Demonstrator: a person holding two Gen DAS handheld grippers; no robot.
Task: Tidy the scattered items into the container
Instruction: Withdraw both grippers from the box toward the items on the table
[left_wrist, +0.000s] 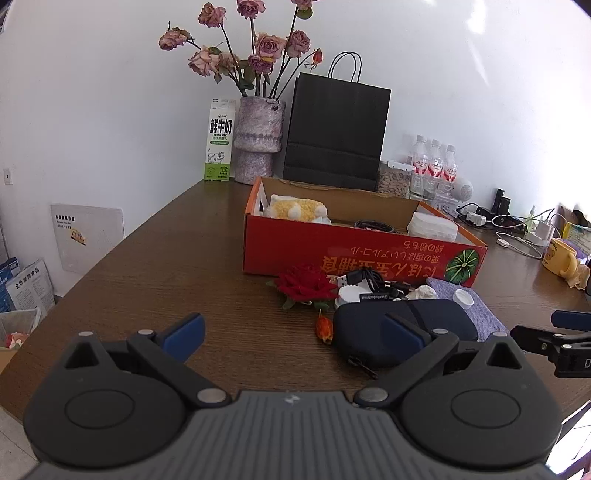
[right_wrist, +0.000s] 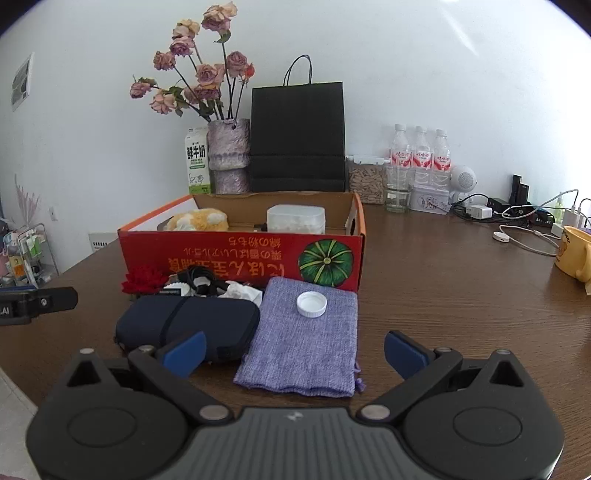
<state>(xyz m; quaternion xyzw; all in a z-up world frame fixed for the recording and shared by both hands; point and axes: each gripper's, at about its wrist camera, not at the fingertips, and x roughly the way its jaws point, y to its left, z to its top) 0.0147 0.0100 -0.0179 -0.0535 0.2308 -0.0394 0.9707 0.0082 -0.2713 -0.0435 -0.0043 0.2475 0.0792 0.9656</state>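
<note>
A red cardboard box (left_wrist: 351, 254) (right_wrist: 236, 254) stands on the brown table, holding a yellow plush toy (left_wrist: 297, 208) (right_wrist: 199, 220), a white plastic tub (left_wrist: 432, 225) (right_wrist: 295, 218) and a dark cable. In front of it lie a red fabric rose (left_wrist: 304, 284) (right_wrist: 144, 279), a small orange bud (left_wrist: 324, 328), black cables (left_wrist: 364, 278), a crumpled tissue (right_wrist: 240, 290), a navy zip case (left_wrist: 402, 332) (right_wrist: 188, 325) and a purple cloth pouch (right_wrist: 306, 339) with a white bottle cap (right_wrist: 311, 304) on it. My left gripper (left_wrist: 295, 332) is open, low over the table. My right gripper (right_wrist: 294, 350) is open above the pouch's near end.
Along the wall stand a milk carton (left_wrist: 218, 142), a vase of dried roses (left_wrist: 258, 140), a black paper bag (left_wrist: 336, 136), a snack jar (right_wrist: 365, 179) and water bottles (right_wrist: 421, 155). Chargers and cables (right_wrist: 517, 221) and a yellow mug (right_wrist: 574, 254) sit right.
</note>
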